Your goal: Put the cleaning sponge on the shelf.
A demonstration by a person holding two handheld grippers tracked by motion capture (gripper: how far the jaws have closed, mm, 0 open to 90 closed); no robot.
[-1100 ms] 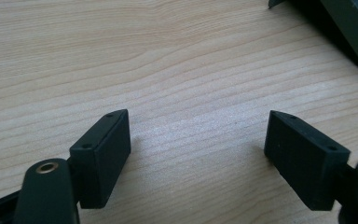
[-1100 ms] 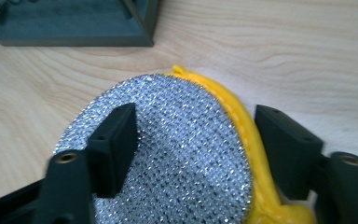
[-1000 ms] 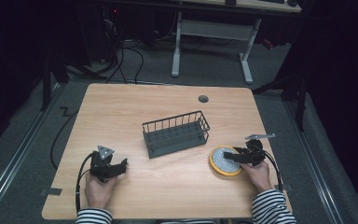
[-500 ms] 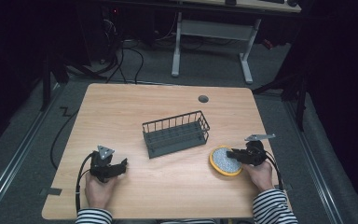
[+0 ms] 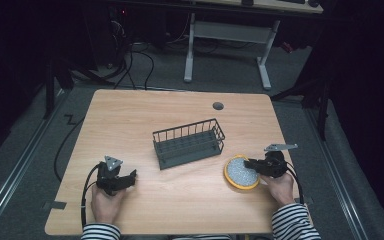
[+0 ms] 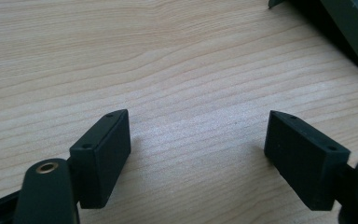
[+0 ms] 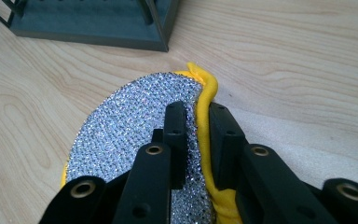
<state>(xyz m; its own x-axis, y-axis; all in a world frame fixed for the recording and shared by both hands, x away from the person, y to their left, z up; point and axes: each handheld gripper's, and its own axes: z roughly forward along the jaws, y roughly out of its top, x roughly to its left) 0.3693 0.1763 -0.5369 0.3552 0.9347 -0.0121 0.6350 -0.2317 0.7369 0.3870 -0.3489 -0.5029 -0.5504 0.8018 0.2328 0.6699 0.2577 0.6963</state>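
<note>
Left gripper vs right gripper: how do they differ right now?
The left gripper stands open over bare table; the right gripper has just closed on the edge of the sponge. The left sits beside the rack's near-left corner, the right at its near-right. Both are black, hand-held and low over the table.

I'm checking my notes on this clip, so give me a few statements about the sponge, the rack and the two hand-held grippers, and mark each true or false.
1. The right hand-held gripper is shut on the edge of the round sponge. True; its jaws have just been closing on it.
2. The sponge lies inside the wire rack. False: it lies on the table, beside the rack.
3. The left hand-held gripper is open, with only bare table between its jaws. True.
4. The sponge is silver on top with a yellow rim. True.
5. The rack holds several plates. False: it is empty.
</note>
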